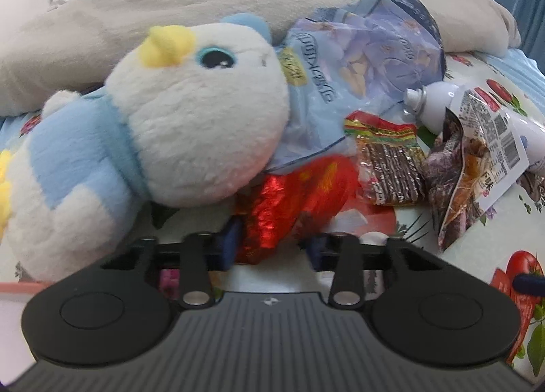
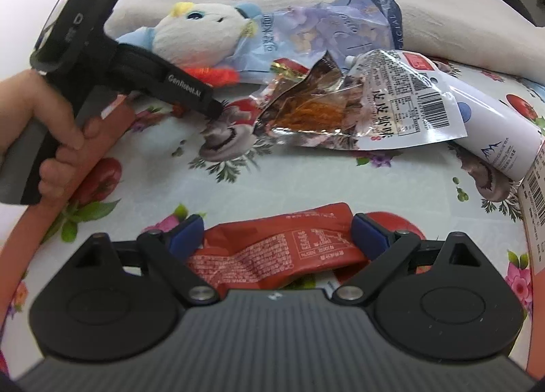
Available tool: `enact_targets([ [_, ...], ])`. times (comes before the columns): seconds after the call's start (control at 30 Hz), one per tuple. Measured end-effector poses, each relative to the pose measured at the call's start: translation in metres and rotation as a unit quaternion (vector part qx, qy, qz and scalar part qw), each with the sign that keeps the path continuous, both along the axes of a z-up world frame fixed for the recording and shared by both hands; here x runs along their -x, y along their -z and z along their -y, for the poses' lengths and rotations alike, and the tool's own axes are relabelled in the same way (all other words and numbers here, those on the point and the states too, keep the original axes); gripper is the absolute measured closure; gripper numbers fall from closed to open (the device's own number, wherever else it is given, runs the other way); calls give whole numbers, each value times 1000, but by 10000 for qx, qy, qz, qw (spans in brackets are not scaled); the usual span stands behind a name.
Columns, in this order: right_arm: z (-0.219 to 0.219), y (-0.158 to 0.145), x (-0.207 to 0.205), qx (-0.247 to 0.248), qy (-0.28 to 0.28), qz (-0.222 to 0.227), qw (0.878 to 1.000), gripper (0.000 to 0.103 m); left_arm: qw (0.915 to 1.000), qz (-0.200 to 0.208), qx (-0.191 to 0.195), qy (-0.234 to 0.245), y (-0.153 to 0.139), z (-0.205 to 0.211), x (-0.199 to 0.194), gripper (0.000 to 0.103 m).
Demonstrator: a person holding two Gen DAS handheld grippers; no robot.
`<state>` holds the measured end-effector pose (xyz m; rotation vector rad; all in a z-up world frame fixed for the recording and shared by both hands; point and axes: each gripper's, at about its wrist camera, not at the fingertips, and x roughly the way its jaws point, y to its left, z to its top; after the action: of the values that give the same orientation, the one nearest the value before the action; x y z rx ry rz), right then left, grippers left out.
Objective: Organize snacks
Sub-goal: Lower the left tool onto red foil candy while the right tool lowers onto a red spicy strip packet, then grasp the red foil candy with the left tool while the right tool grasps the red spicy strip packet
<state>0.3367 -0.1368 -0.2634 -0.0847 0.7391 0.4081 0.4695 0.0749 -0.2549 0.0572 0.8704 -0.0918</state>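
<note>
A crinkled red foil snack packet (image 1: 289,201) lies under the chin of a white and blue plush toy (image 1: 190,112). My left gripper (image 1: 274,247) is shut on the packet's near end, a blue pad on each side. The right wrist view shows that gripper (image 2: 218,109) reaching under the plush, with the red foil (image 2: 211,73) beside its fingers. My right gripper (image 2: 277,231) stands wide open. A red-brown flat snack packet (image 2: 279,245) lies on the cloth between its blue pads, its ends close to both.
On the floral tablecloth (image 2: 272,174) lie a light blue bag (image 1: 357,61), a small packet of dark strips (image 1: 388,167), an open clear packet with a barcode (image 2: 374,109) and a white spray bottle (image 2: 490,133). A grey blanket (image 1: 170,6) lies behind. An orange rim (image 2: 85,167) curves past a hand (image 2: 51,139).
</note>
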Motion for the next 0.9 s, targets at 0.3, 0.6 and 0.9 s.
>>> enact_targets([
  [0.3, -6, -5, 25, 90, -40, 70, 9999, 13, 9998, -18, 198, -55, -6, 1, 19, 74],
  [0.6, -3, -8, 40, 210, -13, 94, 9997, 37, 9982, -4, 576, -170, -21, 8, 64, 79],
  [0.9, 6, -16, 63, 268, 121, 16, 9996, 59, 9952, 42, 944, -264, -25, 19, 126, 79],
])
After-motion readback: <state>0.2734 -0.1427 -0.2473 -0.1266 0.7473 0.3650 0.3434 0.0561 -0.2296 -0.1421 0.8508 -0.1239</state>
